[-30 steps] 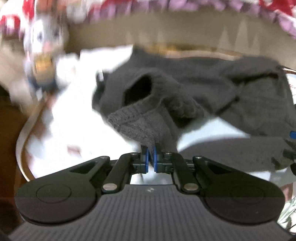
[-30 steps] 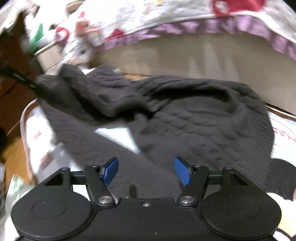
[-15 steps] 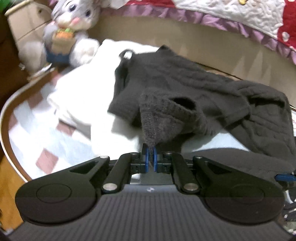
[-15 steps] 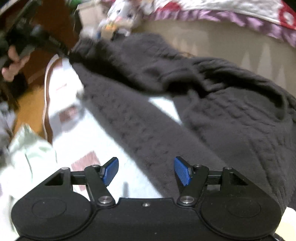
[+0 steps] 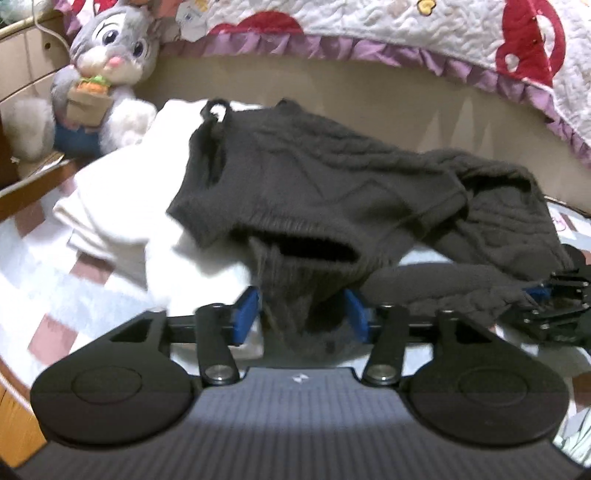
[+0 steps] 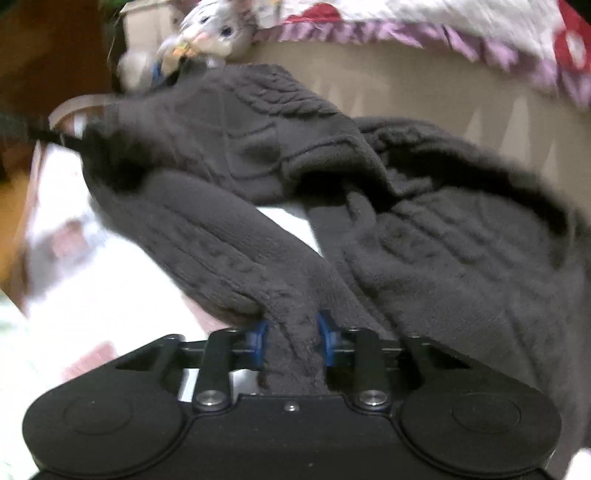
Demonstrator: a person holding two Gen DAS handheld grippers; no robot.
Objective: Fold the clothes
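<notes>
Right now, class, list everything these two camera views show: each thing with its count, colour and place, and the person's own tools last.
sweater: one, dark grey cable knit, crumpled across the bed
folded cloth: one, white, under the sweater's left end
bed cover: one, white with pink squares, beneath everything
plush rabbit: one, grey and white, far left corner
quilt: one, white and red with purple frill, along the back
left hand-held gripper: one, black with blue pads, just opening, sweater cuff between
right hand-held gripper: one, just closing on a sweater fold
</notes>
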